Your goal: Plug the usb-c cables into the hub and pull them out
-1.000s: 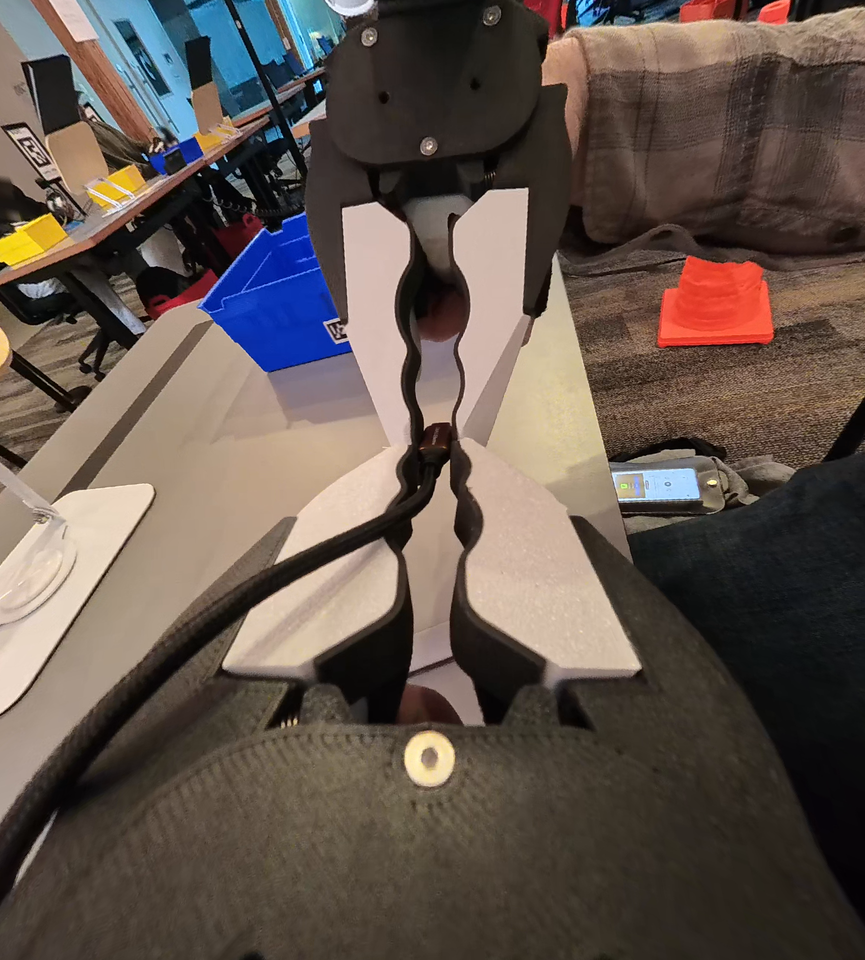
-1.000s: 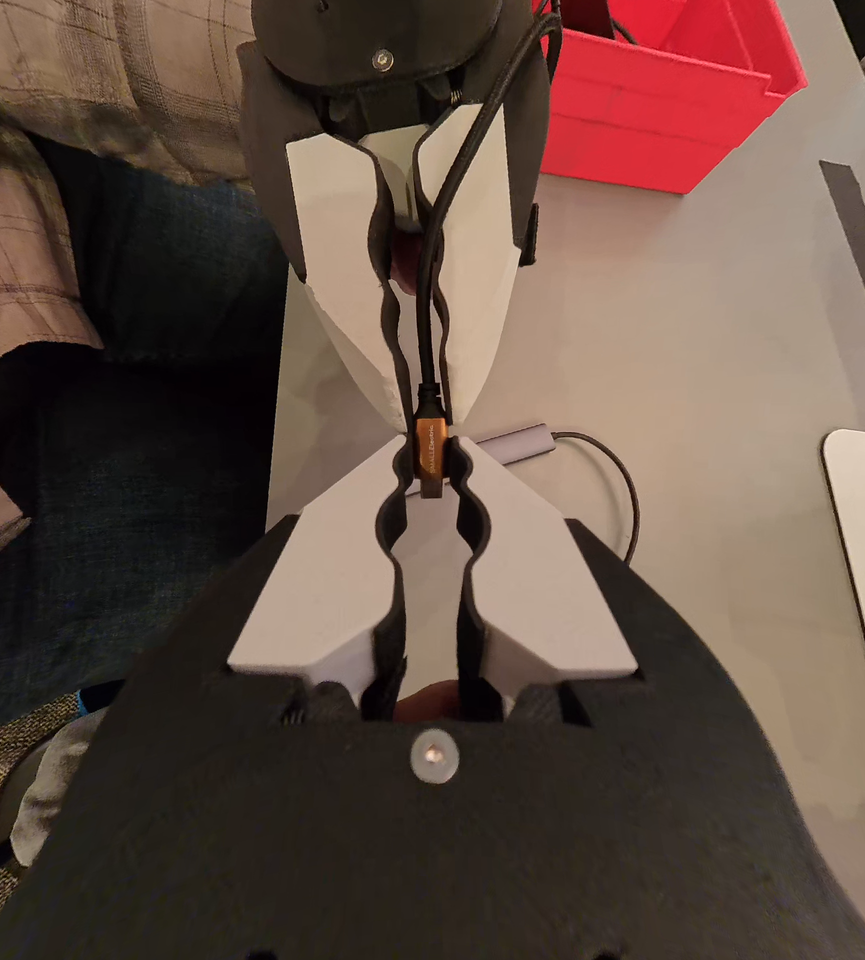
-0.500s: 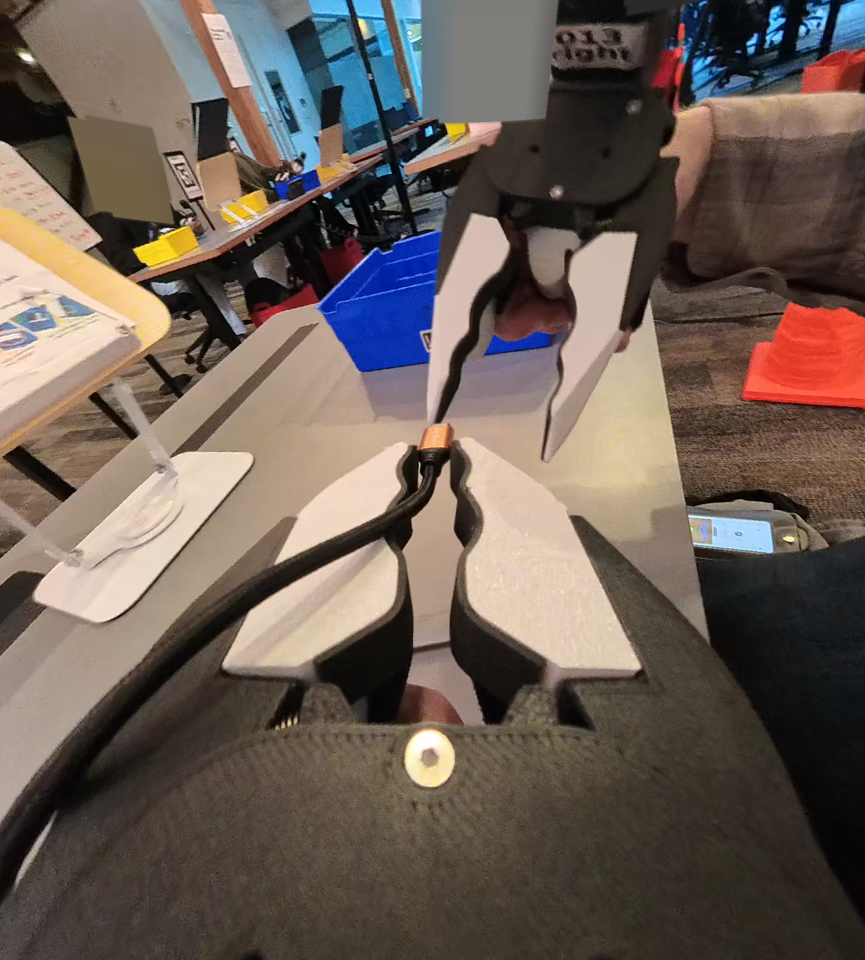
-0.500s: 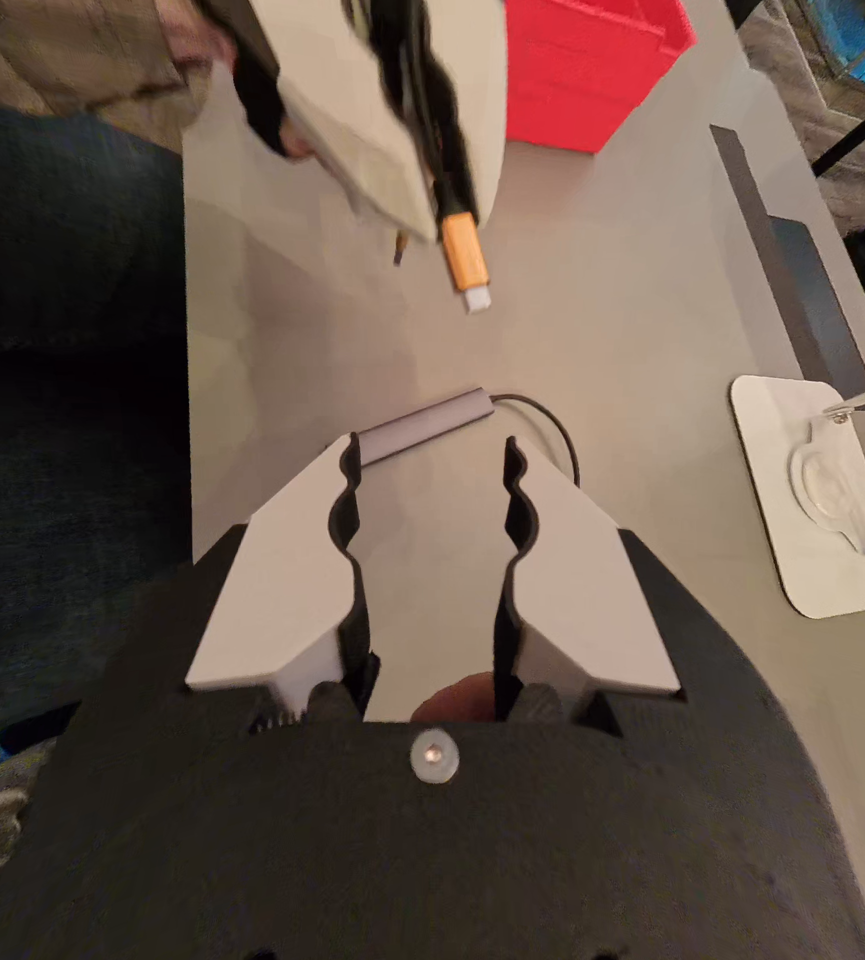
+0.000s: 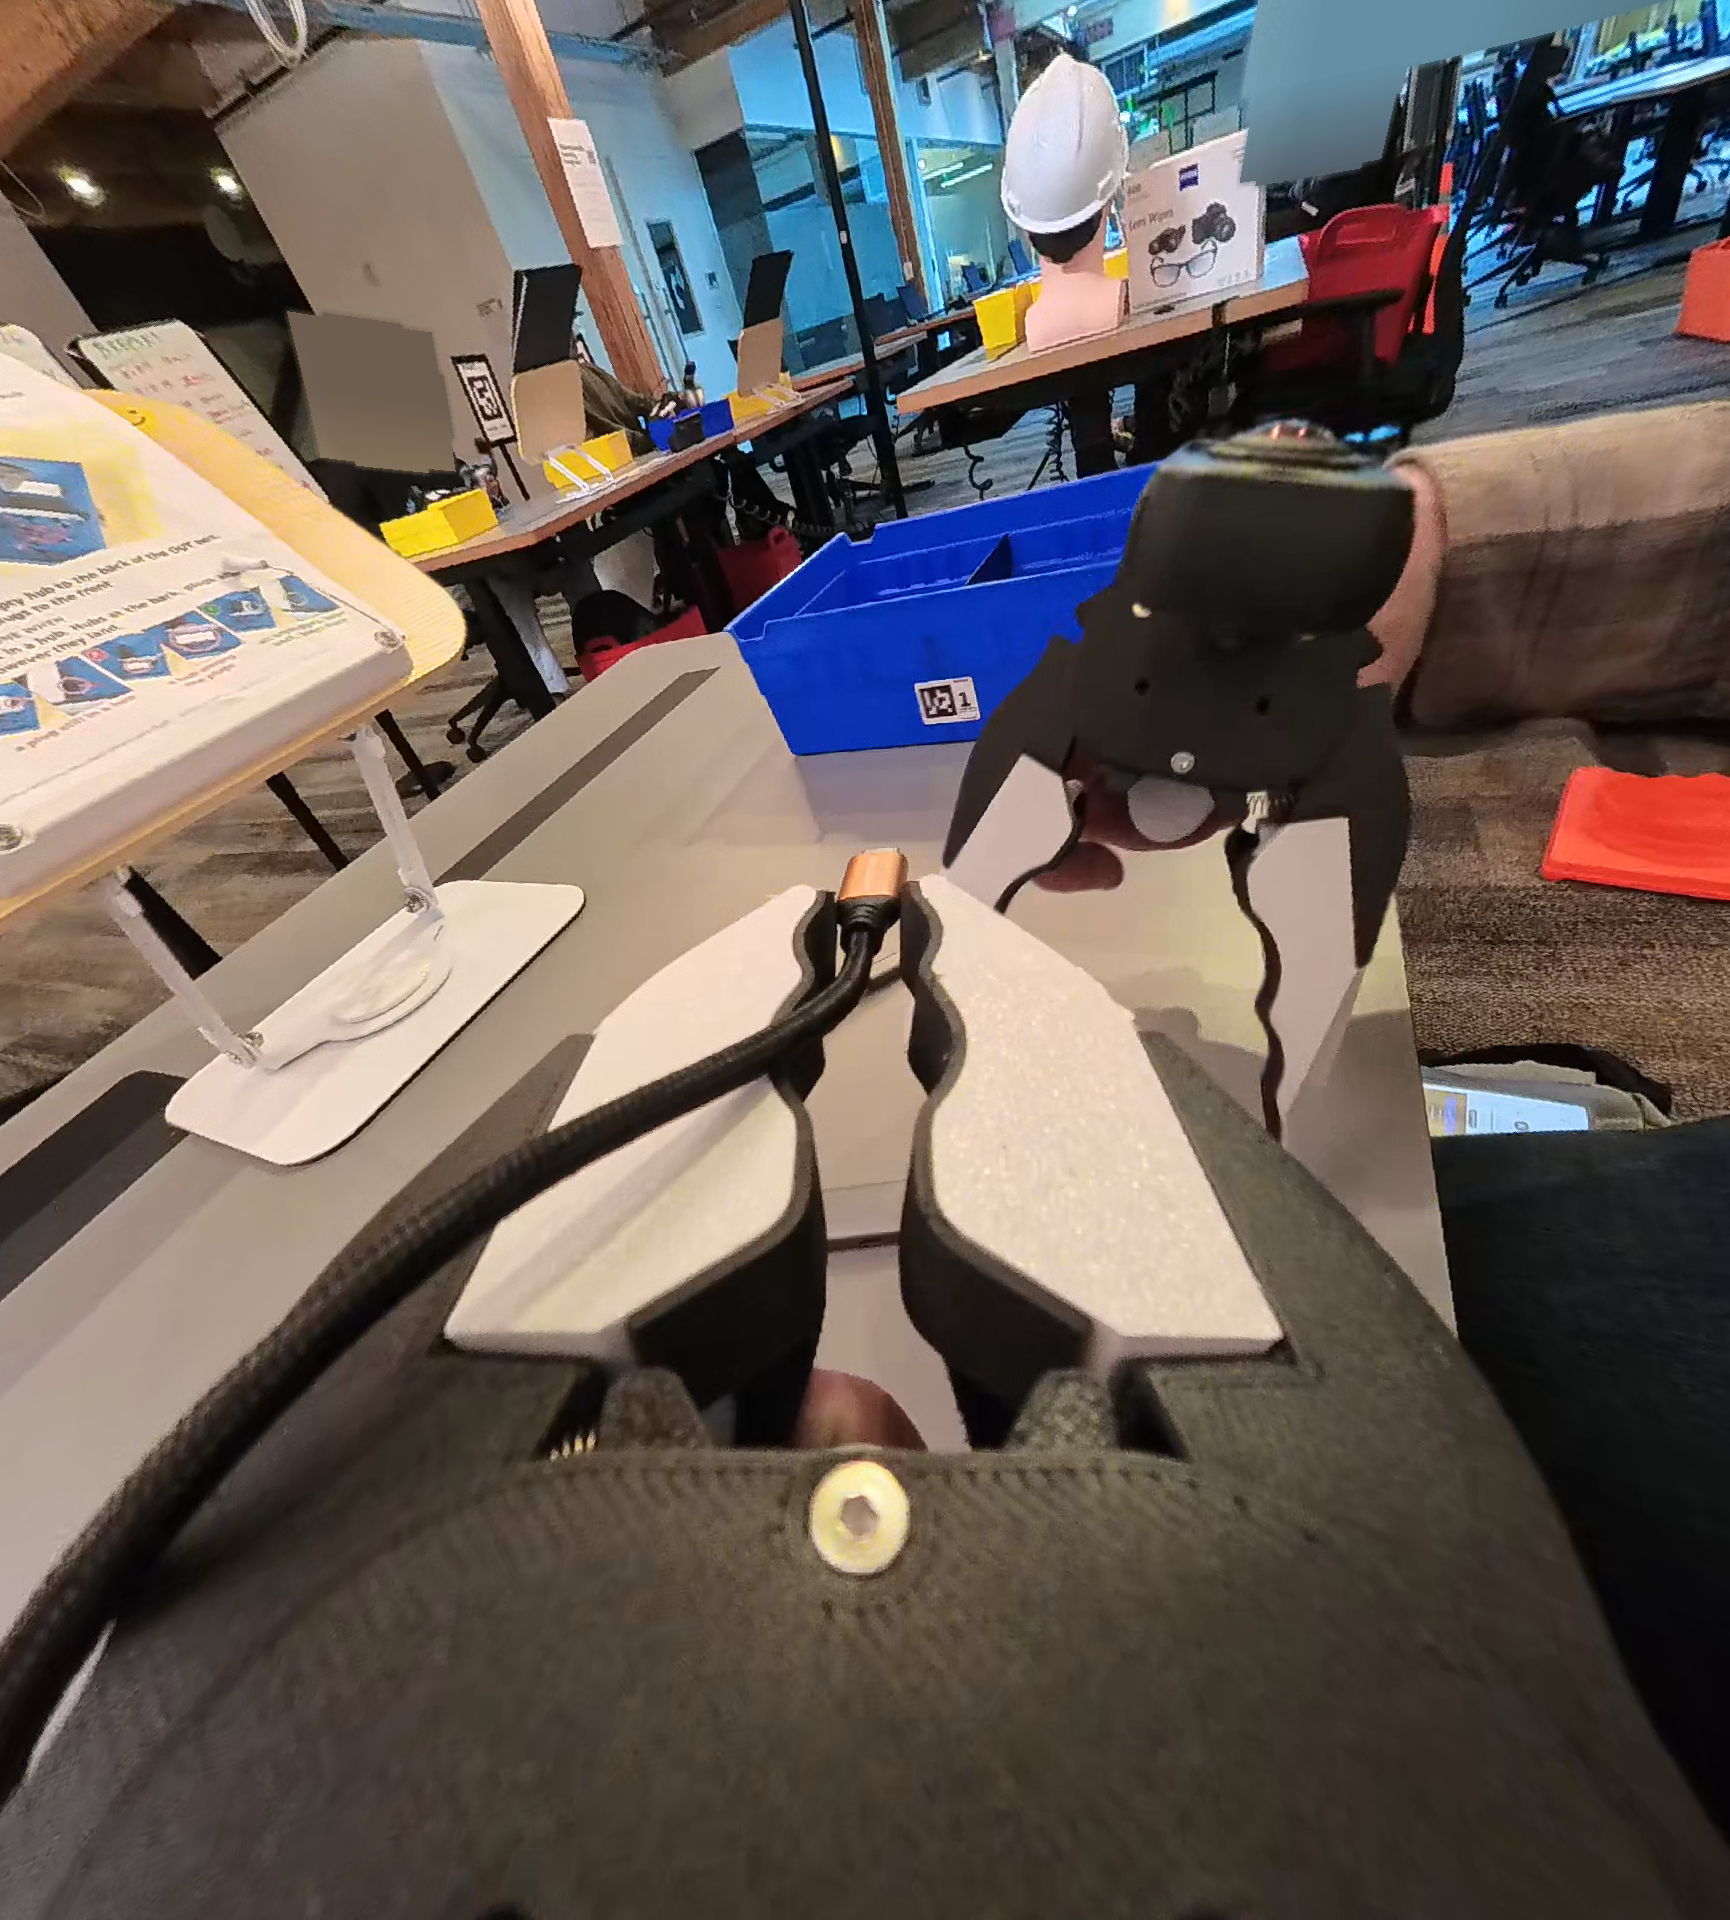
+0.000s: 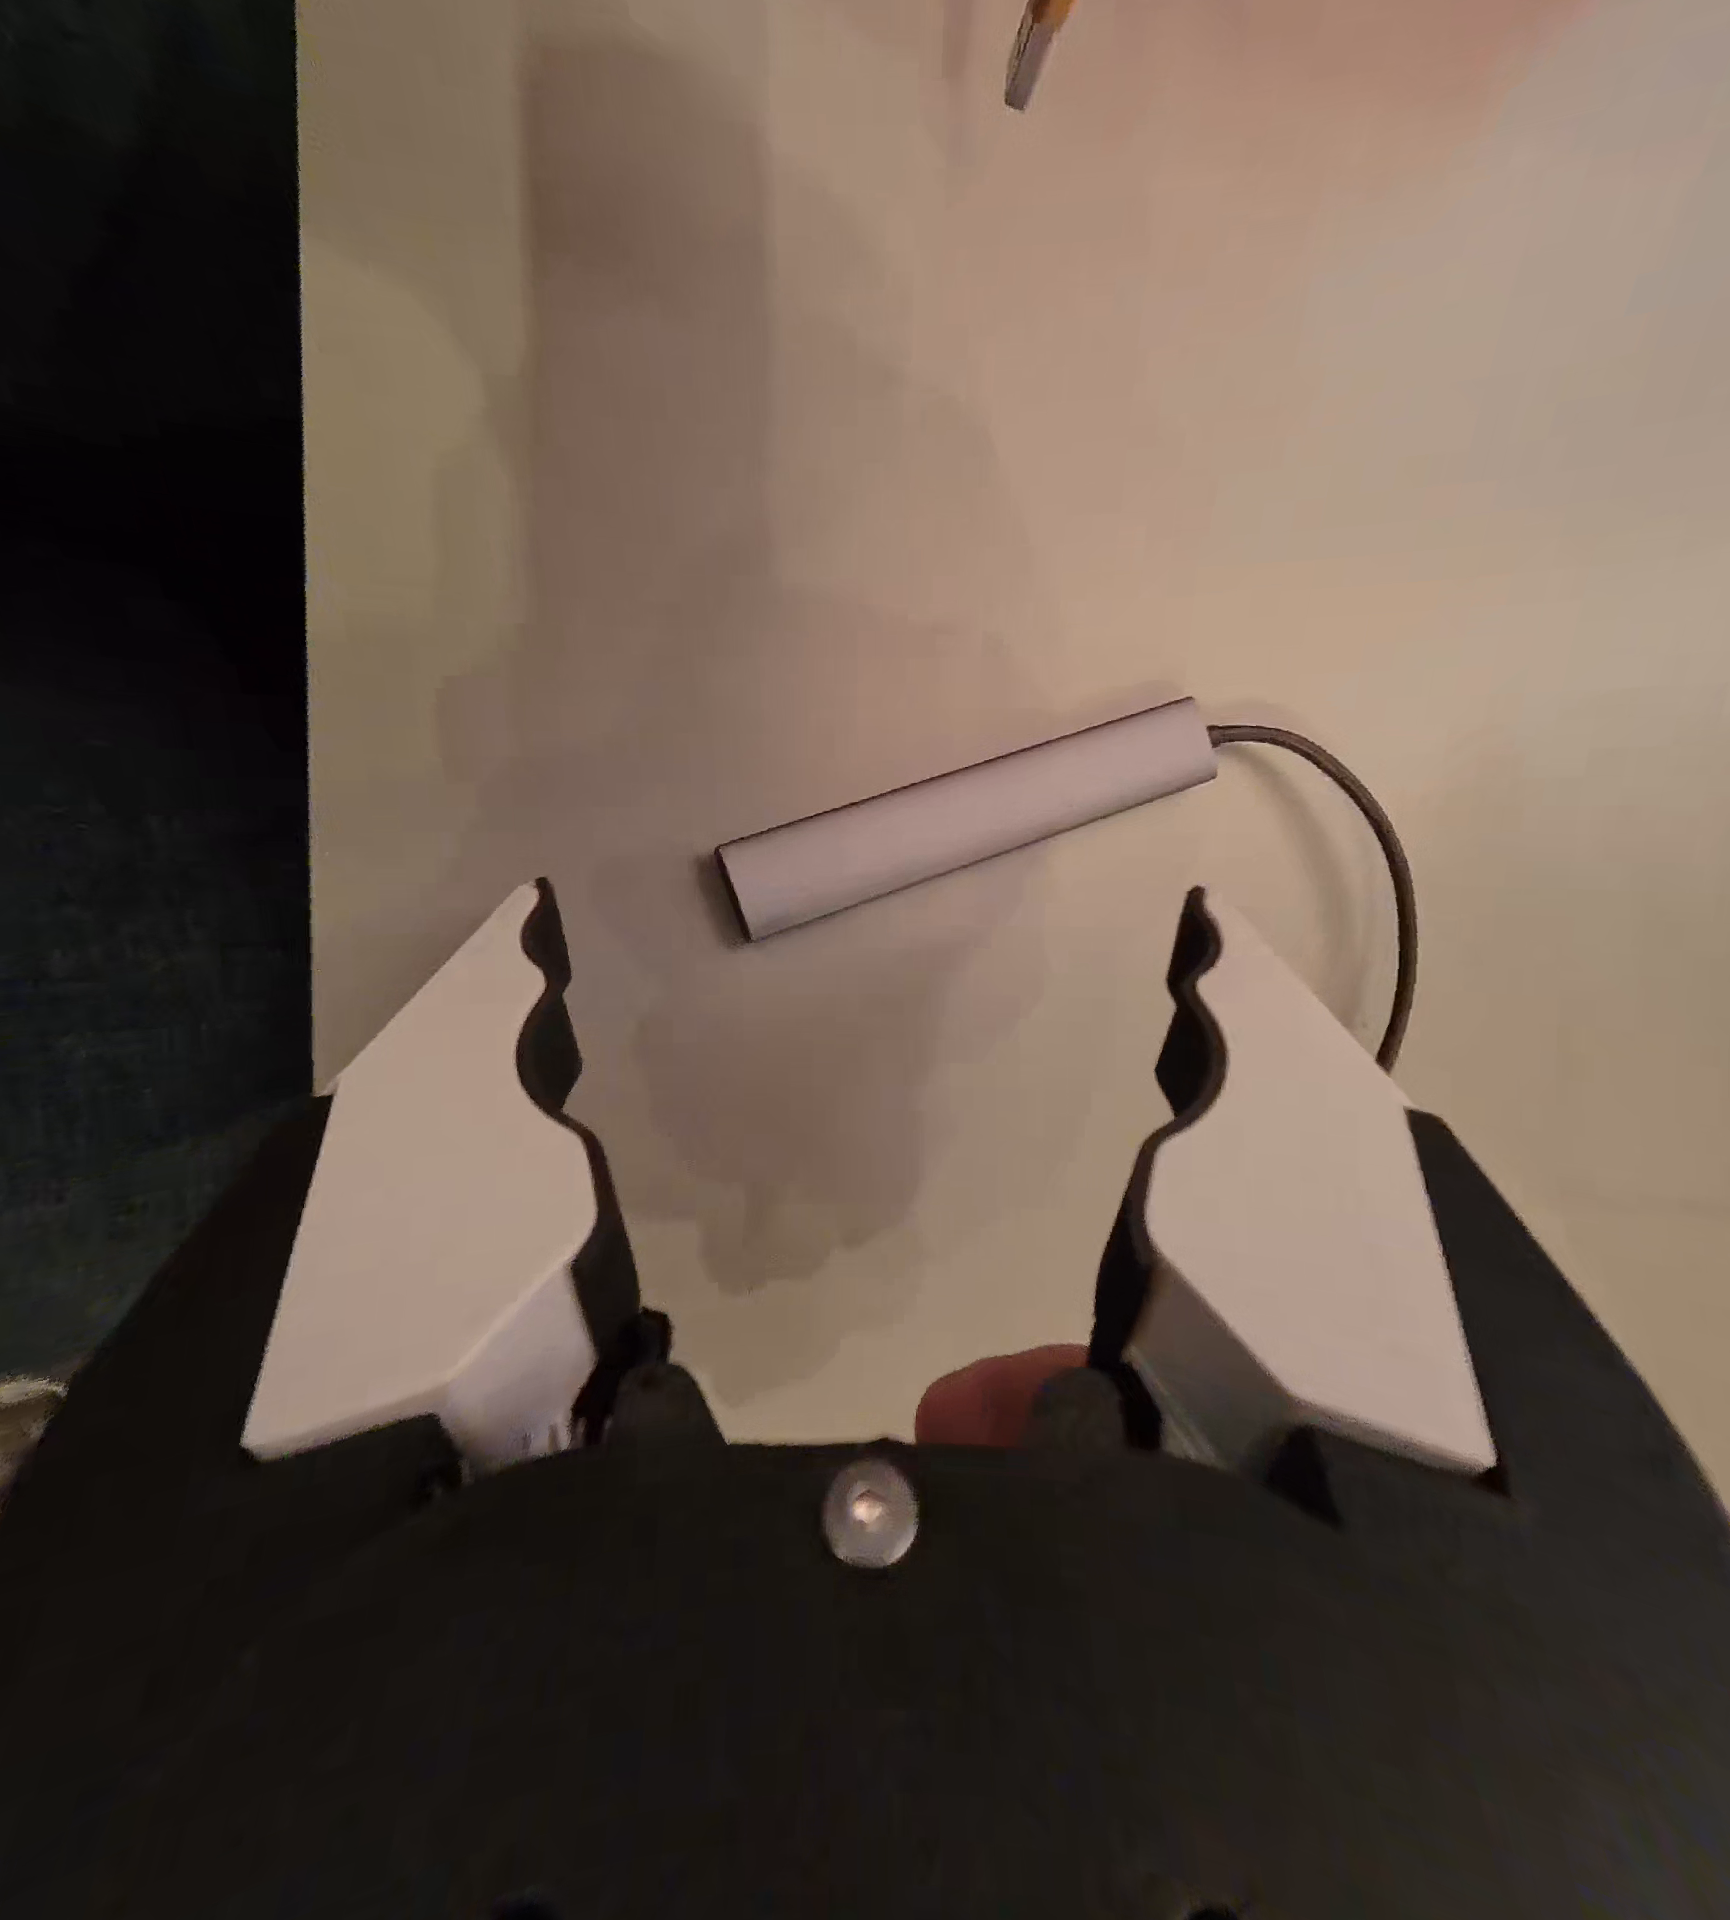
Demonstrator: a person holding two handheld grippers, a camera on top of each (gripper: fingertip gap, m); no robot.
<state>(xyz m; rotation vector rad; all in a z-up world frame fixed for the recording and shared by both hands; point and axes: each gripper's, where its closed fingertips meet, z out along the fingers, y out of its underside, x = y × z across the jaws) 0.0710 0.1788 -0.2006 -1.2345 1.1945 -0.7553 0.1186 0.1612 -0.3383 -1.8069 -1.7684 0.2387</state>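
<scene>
One black braided cable with copper plug, pointing away, is pinched by the left gripper. Right gripper jaws spread above the slim grey hub, lying diagonally, near-left to far-right, on the grey table.

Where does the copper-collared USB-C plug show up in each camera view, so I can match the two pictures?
Left wrist view: the plug sits at center, pinched at the tips of the left gripper.
Right wrist view: only its tip shows, at the top edge, above the hub.
Shared landmark: the grey table.
</scene>
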